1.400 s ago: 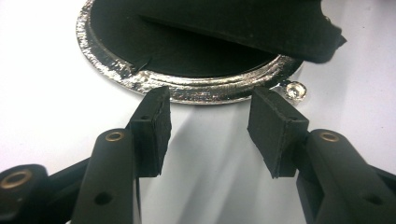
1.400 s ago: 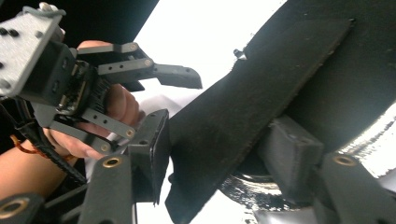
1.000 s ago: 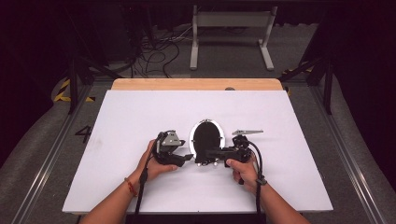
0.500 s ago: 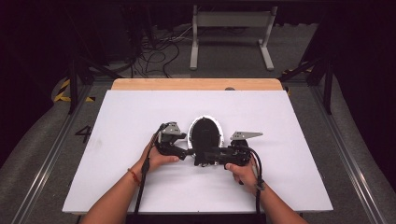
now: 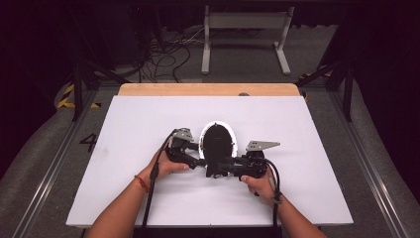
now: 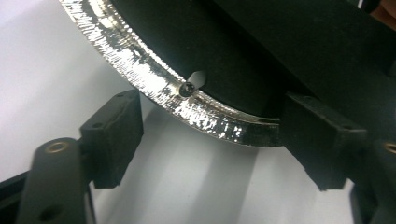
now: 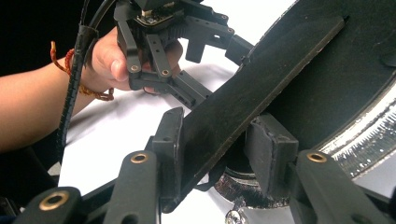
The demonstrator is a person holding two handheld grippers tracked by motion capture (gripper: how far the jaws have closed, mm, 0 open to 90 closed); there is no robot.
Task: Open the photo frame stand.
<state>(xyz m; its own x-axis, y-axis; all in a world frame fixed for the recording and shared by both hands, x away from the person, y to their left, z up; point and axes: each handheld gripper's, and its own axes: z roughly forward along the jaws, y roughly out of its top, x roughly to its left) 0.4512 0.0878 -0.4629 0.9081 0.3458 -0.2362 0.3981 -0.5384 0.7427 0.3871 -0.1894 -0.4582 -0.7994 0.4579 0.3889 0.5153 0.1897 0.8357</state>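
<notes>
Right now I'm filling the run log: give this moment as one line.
scene: white table | object: black pan with silver rim | right gripper: shut on pan handle | left gripper: open at rim

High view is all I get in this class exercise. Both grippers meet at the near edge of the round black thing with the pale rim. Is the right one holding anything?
Observer: Yes. The right gripper view shows the right gripper shut on a flat black bar that slants across the dark face of the round thing.
Operator: And the left one, has it closed on the rim?
Observer: No. In the left gripper view the left gripper is open, and its jaws stand apart with the edge of the shiny metal rim between them.
</notes>
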